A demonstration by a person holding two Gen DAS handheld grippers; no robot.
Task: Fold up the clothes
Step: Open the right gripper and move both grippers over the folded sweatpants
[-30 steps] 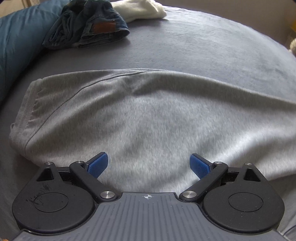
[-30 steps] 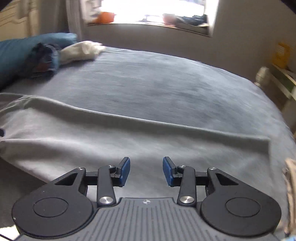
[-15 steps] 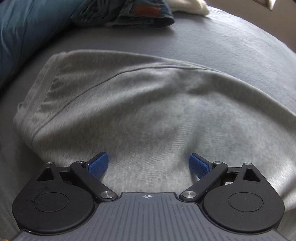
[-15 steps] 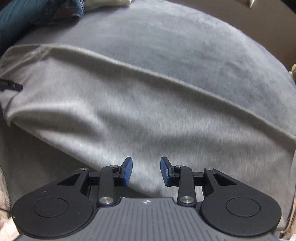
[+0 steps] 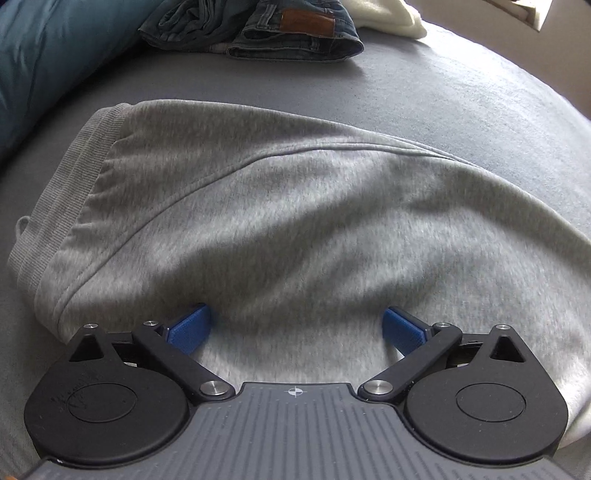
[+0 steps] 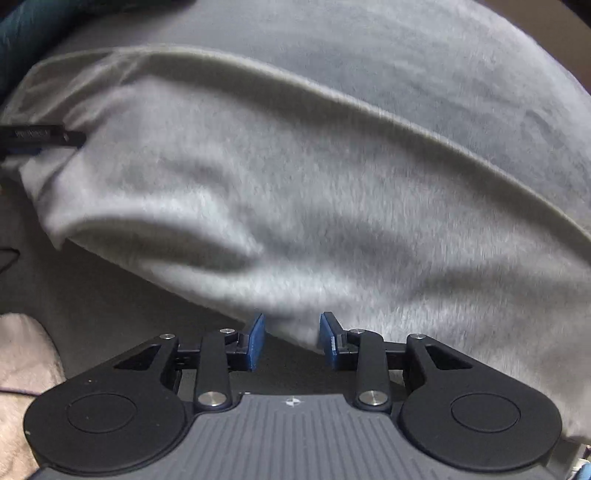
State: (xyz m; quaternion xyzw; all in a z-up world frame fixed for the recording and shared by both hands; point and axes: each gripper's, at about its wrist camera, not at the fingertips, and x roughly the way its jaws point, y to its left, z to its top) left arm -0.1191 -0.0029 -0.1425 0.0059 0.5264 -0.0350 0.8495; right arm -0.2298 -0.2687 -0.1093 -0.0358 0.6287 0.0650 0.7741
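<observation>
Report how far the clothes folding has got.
Done: the grey sweatshirt lies spread on the bed. In hand: left gripper and right gripper sit open at its near edge, gripping nothing. Left: fold it, then the jeans and white garment heaped behind.

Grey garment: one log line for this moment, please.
stage: pre-grasp | grey garment: flat on bed | left gripper: open over it | right gripper: open at near edge | jeans: far side
</observation>
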